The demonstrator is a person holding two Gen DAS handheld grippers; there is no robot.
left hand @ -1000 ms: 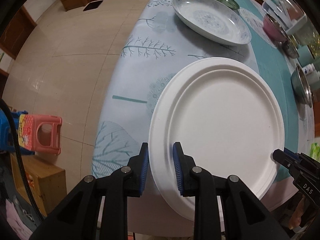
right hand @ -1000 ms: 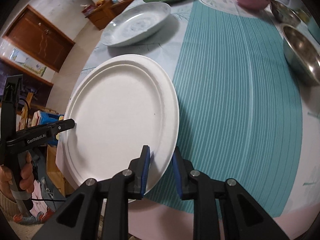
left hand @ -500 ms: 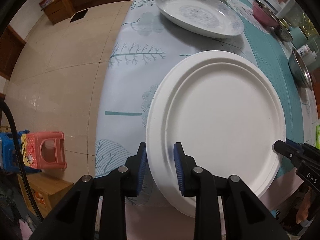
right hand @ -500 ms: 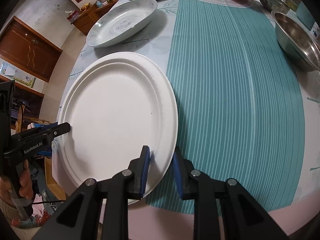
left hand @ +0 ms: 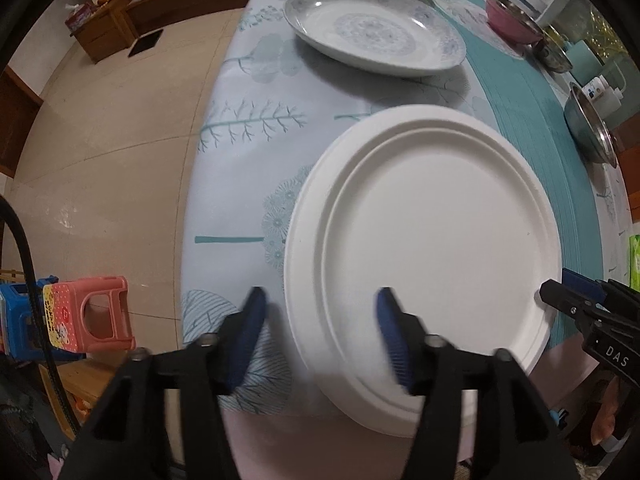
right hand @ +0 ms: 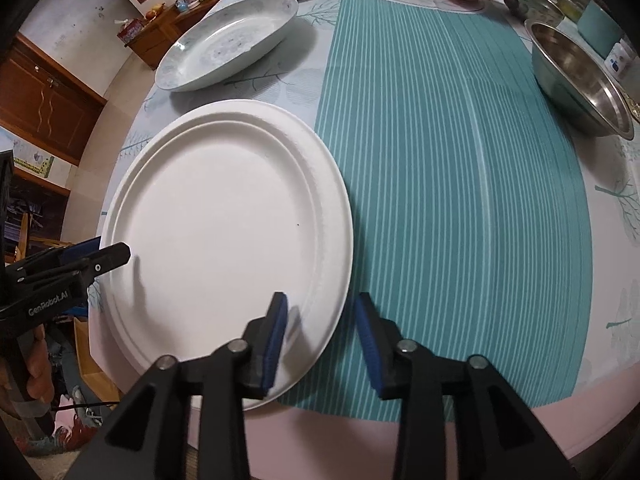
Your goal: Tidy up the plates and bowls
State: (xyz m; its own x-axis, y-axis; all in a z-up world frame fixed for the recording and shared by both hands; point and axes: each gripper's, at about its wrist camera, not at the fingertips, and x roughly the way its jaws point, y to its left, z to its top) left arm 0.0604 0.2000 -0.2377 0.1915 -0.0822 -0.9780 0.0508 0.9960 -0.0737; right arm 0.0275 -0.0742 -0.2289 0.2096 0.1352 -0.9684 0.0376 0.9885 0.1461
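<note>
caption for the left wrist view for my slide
Open left gripper straddles the rim of a white plate on the table's near edge.

pink stool (left hand: 94, 314) — wooden cabinet (right hand: 44, 98)

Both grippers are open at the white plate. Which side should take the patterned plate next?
Left, probably. The left gripper sits on the table's left side, and the patterned plate lies straight beyond it. The right gripper would reach across the white plate.
</note>
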